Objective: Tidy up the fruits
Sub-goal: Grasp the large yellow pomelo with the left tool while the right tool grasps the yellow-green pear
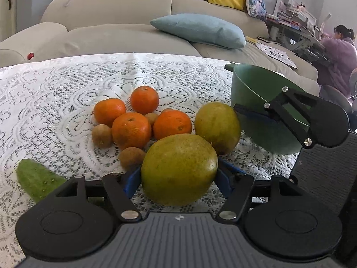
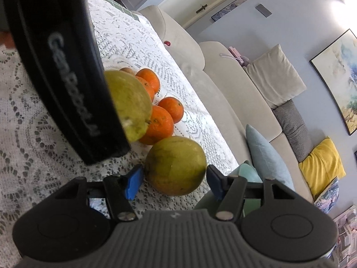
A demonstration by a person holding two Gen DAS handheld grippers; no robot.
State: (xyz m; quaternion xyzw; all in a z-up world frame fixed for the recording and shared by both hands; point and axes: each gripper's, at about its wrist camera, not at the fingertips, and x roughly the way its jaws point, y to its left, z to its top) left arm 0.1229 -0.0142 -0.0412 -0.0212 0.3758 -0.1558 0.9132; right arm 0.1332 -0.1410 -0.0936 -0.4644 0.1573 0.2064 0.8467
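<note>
Two big yellow-green fruits, several tangerines (image 1: 131,130) and small brown kiwis (image 1: 102,135) lie clustered on the lace tablecloth (image 1: 55,102). My left gripper (image 1: 178,178) has its blue pads on both sides of the near green fruit (image 1: 179,169), closed on it. In the right wrist view my right gripper (image 2: 171,182) is open, its blue pads either side of the other green fruit (image 2: 176,165) with a small gap. That fruit also shows in the left wrist view (image 1: 217,127). The right gripper (image 1: 287,120) overlaps a green bowl (image 1: 256,93) there.
A green cucumber (image 1: 38,178) lies at the near left. The left gripper's black body (image 2: 58,67) fills the upper left of the right wrist view. A beige sofa (image 1: 116,22) with a blue pillow (image 1: 200,30) stands beyond the table edge. A person sits at far right.
</note>
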